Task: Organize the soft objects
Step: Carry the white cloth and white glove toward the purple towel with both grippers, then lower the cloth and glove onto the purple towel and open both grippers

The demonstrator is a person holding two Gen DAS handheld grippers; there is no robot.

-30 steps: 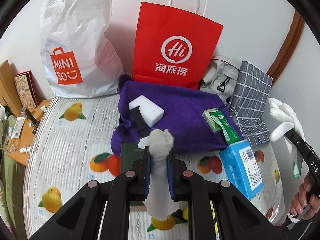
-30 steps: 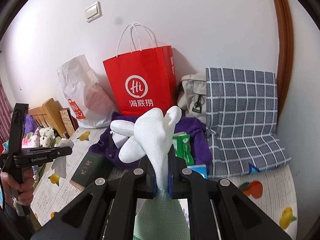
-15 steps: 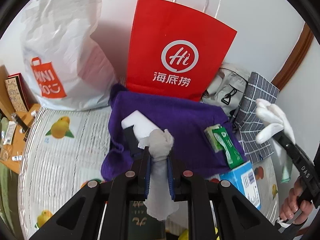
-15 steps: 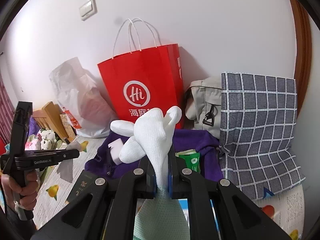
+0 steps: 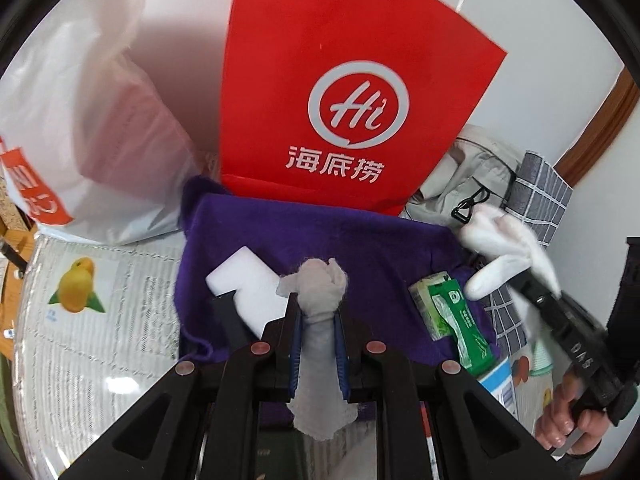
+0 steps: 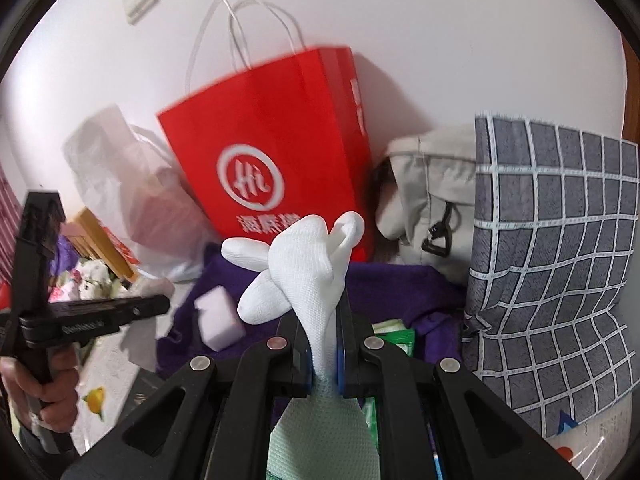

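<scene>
Bunching above the left gripper [image 5: 316, 320] — grey cloth [image 5: 318, 292] pinched within.

Red bag [image 5: 344, 92] loses its top to the frame edge; white plastic bag's [image 6: 132, 204] print blurs unreadably; glove [image 5: 504, 248] smeared.

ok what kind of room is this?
Probably a bedroom at home: a fruit-print bed sheet, a checked pillow against the wall, and shopping bags such as the red bag standing on the bed.
</scene>
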